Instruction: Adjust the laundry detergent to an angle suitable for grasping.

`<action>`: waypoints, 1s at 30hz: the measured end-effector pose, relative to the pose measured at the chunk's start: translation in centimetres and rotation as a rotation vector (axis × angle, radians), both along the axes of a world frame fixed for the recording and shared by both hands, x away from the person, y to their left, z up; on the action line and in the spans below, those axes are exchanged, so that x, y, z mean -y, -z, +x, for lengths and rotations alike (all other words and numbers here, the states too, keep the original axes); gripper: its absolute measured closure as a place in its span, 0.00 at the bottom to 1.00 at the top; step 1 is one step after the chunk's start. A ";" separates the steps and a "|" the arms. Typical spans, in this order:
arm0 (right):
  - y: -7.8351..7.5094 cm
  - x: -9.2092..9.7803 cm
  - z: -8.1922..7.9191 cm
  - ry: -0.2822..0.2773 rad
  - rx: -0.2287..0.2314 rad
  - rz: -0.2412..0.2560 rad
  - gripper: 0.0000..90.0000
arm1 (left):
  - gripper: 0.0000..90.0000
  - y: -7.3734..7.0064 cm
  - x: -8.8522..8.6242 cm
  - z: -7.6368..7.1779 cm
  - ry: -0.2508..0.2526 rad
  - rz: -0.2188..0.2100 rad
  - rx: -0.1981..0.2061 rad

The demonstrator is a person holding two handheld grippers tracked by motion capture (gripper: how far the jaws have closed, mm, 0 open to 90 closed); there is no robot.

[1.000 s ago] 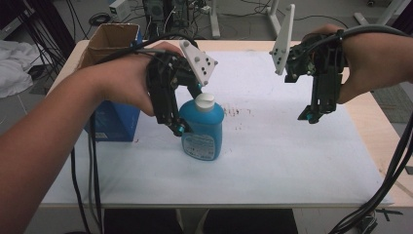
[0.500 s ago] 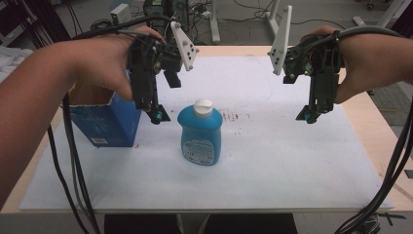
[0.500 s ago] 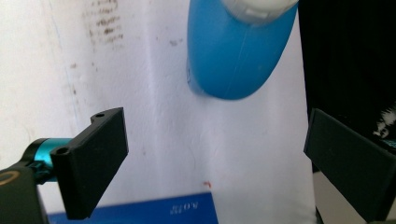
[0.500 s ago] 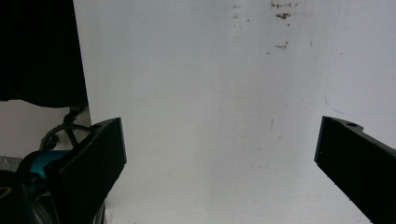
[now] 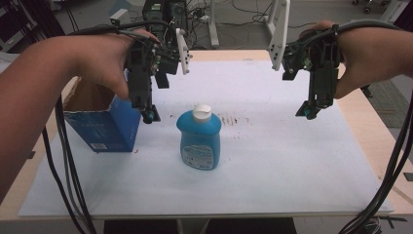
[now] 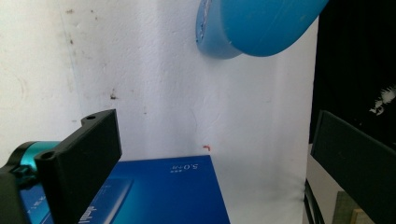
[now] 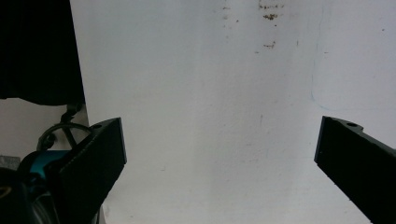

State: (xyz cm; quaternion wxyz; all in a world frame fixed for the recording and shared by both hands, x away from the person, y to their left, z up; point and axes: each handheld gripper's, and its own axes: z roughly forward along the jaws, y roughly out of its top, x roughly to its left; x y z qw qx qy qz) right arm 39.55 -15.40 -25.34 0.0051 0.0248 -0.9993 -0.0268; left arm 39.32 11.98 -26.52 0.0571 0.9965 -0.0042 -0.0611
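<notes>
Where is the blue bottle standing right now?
In the high view the blue bottle stands upright mid-table on the white sheet, just right of the blue box.

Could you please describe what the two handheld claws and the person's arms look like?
Both the left claw and the right claw are black, with teal fittings near flat rectangular jaws, a white perforated plate on top and black cables trailing. The forearms are bare, without sleeves.
</notes>
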 end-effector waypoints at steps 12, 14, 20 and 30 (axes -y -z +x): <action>0.0 -0.1 0.6 -0.001 -0.006 0.008 0.01 | 0.02 -0.1 -0.2 0.5 -0.021 0.039 -0.014; 0.0 -0.1 0.6 -0.003 -0.006 0.011 0.01 | 0.02 0.0 -0.2 0.6 -0.025 0.050 -0.011; -0.1 0.0 0.6 0.007 -0.001 0.011 0.01 | 0.02 -0.1 -0.2 0.6 -0.025 0.063 -0.003; -0.3 0.2 0.6 0.009 0.001 0.015 0.02 | 0.02 -0.1 0.0 0.8 -0.017 0.057 0.006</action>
